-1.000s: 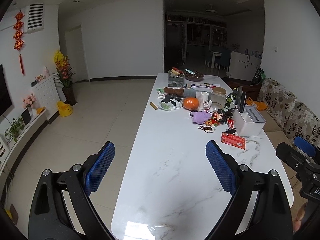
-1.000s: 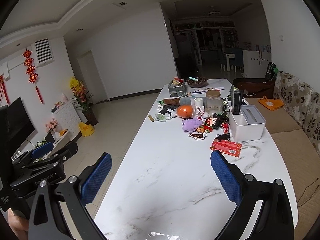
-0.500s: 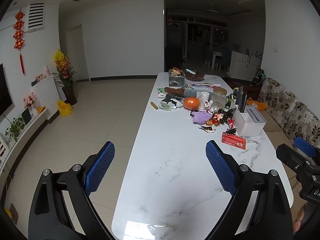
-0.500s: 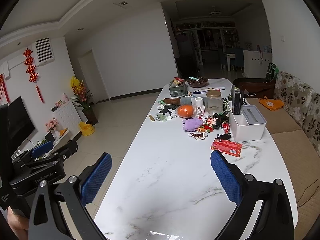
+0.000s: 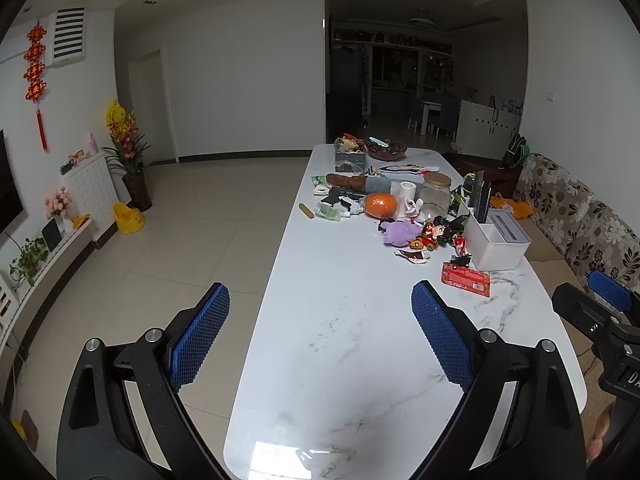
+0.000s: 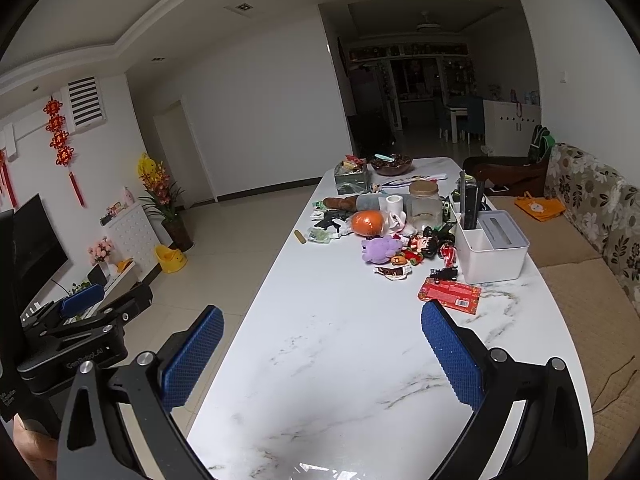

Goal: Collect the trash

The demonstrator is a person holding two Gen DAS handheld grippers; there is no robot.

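A long white marble table [image 5: 352, 340] [image 6: 340, 360] carries a heap of clutter at its far half. A red flat packet [image 5: 466, 278] [image 6: 449, 294] lies nearest, with a torn brown wrapper [image 5: 413, 255] [image 6: 393, 271] just beyond and a green-and-clear wrapper [image 5: 328, 211] [image 6: 319, 235] at the left. My left gripper [image 5: 320, 336] hangs open over the table's near end, empty. My right gripper [image 6: 322, 348] is likewise open and empty, its right pad just short of the red packet.
A white organiser box [image 5: 498, 242] [image 6: 490, 248], a glass jar [image 6: 424, 202], an orange ball [image 6: 367, 223], a purple plush [image 6: 380, 249] and small toys crowd the table's far half. A floral sofa [image 6: 592, 220] runs along the right. Tiled floor [image 5: 180, 240] lies left.
Both views have shifted very slightly; the clutter sits a touch farther off. Both grippers stay open and nothing has been picked up.
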